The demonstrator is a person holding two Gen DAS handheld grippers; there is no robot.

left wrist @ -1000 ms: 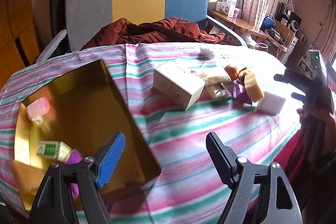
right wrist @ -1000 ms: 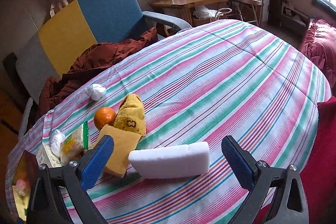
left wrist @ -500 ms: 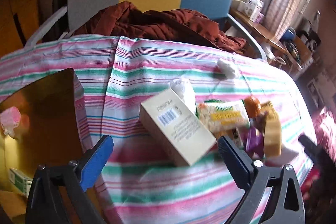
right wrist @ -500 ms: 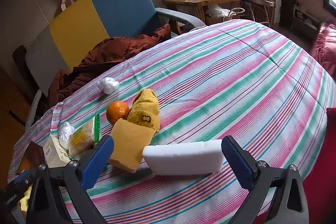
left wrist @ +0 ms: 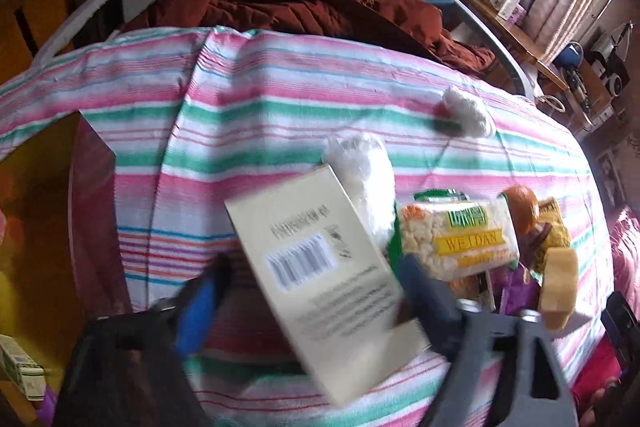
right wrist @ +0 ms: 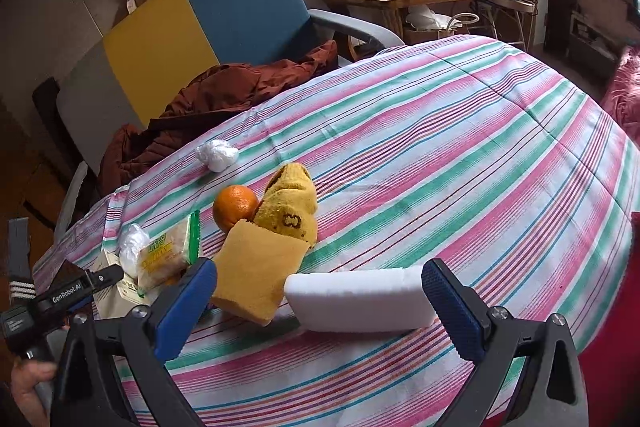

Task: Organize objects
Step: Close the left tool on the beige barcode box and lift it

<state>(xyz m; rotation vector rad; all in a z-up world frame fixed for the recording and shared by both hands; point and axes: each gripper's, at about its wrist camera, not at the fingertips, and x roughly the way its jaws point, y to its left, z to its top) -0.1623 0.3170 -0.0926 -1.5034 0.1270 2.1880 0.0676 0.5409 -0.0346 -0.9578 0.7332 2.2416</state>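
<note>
Two jaws of the left gripper (left wrist: 312, 291) are closing around the cream barcode carton (left wrist: 320, 283), which lies on the striped tablecloth (left wrist: 280, 115); contact unclear through blur. Carton looks light, stiff, crushable: grip across its narrow sides. Gold box (left wrist: 36, 211), left, holds a green-printed packet (left wrist: 18, 367). Right gripper (right wrist: 320, 307) hovers spread over the white foam block (right wrist: 356, 297).

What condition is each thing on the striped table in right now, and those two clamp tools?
Cream box: lying flat, between the closing left gripper jaws; contact unclear.
White sponge: lying flat, between the open right gripper jaws, untouched.
Orange: whole, unpeeled.
Snack packet: sealed.
Yellow sock: rolled up.
</note>
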